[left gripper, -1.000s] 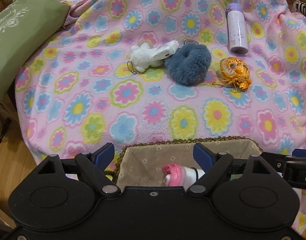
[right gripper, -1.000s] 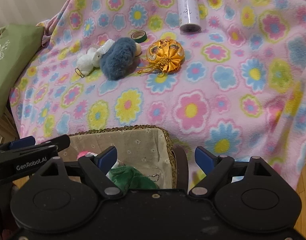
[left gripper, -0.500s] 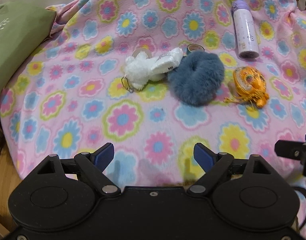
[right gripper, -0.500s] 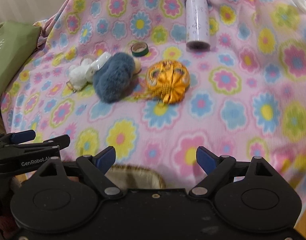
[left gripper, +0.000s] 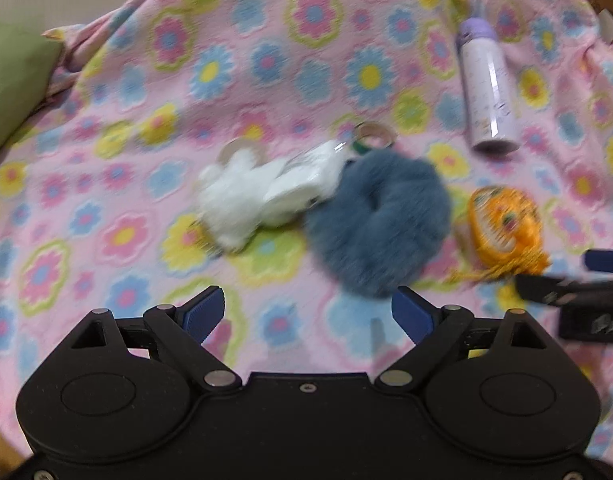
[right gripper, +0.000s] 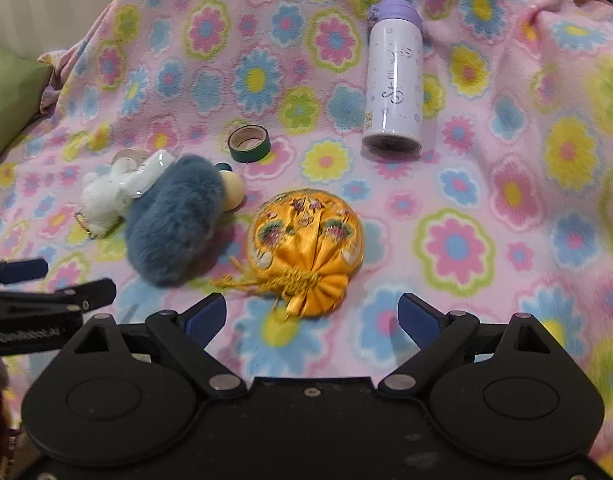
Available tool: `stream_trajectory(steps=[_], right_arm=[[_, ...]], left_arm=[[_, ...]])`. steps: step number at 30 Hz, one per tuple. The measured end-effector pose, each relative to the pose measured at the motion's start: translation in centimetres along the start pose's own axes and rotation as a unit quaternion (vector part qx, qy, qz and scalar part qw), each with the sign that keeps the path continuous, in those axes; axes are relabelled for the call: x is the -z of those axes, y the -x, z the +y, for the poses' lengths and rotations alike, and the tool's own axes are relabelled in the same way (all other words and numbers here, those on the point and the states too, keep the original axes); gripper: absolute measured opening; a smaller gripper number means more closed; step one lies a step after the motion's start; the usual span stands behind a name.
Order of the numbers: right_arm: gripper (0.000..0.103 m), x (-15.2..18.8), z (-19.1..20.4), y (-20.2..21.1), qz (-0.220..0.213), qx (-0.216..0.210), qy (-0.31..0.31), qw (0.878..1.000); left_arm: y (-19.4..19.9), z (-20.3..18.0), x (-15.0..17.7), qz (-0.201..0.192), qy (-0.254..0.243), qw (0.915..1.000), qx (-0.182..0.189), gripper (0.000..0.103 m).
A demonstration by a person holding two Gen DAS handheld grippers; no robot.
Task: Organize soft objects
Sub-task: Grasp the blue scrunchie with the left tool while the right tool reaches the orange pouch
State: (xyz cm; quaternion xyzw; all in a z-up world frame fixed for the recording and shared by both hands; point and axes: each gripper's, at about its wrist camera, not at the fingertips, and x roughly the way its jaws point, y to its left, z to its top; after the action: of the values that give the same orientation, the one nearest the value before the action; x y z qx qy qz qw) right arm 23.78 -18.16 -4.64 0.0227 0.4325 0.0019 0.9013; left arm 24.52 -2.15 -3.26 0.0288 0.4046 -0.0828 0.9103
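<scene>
Left wrist view. We recorded the left claw [left gripper: 308,308] with jaws wide, just opened further, nothing between them, over the flowered blanket [left gripper: 266,60]. Entries: a white plush toy [left gripper: 258,196] at frame centre, touching a blue fluffy scrunchie [left gripper: 378,228] to its right; a yellow satin pouch [left gripper: 502,232] at right centre, just beside the scrunchie; a lavender bottle [left gripper: 488,92] lying at upper right; a tape roll [left gripper: 372,136] partly hidden behind the plush; a green cushion [left gripper: 10,80] at the left edge. The frame was blurred.

Right wrist view. We recorded the right claw [right gripper: 312,316] likewise wide and empty, jaws just opened further, the pouch [right gripper: 306,236] directly ahead, its tassel end near the fingertips. The scrunchie [right gripper: 174,220] lay left of centre, against the plush [right gripper: 106,196], with a pale rounded piece at its upper right edge that we could not identify. The tape roll [right gripper: 249,143] and bottle [right gripper: 394,84] lay farther up. The left claw [right gripper: 46,284] entered at lower left.

Step, by our judgement: the approach to a double pick, the left on scrunchie or plush, the right on the pouch. The next move called for lowering over the pouch's gathered neck and closing.

Room: open blanket lay right of the pouch; the touching plush and scrunchie left little room, and the two claws were near each other.
</scene>
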Motion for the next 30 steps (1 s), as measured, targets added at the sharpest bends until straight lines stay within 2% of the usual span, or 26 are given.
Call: stream_trajectory(steps=[2,6,8,15,25,26,27,30], right_arm=[[0.093,-0.1,0.1,-0.6,-0.008,0.002,0.012,1.0],[0.093,-0.1,0.0,-1.8,-0.022,0.0,0.03,0.999],[0.093,-0.2,-0.4,-2.6,-0.018,-0.014,0.02,1.0],[0.093,-0.2,-0.8,-3.8,-0.004,-0.019,0.0,1.0],[0.093,0.0,-1.1,-4.1,0.001,-0.026,-0.013,1.0],[0.094,0.0,-1.1,-4.2,0.001,-0.026,-0.014,1.0],[0.094,0.0,-1.2,-4.2,0.001,-0.027,-0.015,1.0],[0.094,0.0,-1.3,-4.2,0.001,-0.028,-0.018,0.999]], left_arm=[[-0.5,-0.2,-0.7,-0.005,0.004,0.9999,0.014,0.09],[-2.0,-0.8,-1.9,-0.009,0.01,0.9997,0.021,0.091],[-2.9,-1.1,-2.4,-0.003,0.011,0.9996,0.027,0.091],[-5.7,-2.1,-3.4,0.015,0.012,0.9985,0.052,0.095],[-7.9,-3.7,-4.7,0.013,0.007,0.9987,0.049,0.095],[-8.0,-3.7,-4.8,0.012,0.006,0.9988,0.048,0.092],[-8.1,-3.7,-4.9,0.015,0.006,0.9987,0.049,0.082],[-8.0,-3.6,-5.1,0.025,0.007,0.9971,0.072,0.063]])
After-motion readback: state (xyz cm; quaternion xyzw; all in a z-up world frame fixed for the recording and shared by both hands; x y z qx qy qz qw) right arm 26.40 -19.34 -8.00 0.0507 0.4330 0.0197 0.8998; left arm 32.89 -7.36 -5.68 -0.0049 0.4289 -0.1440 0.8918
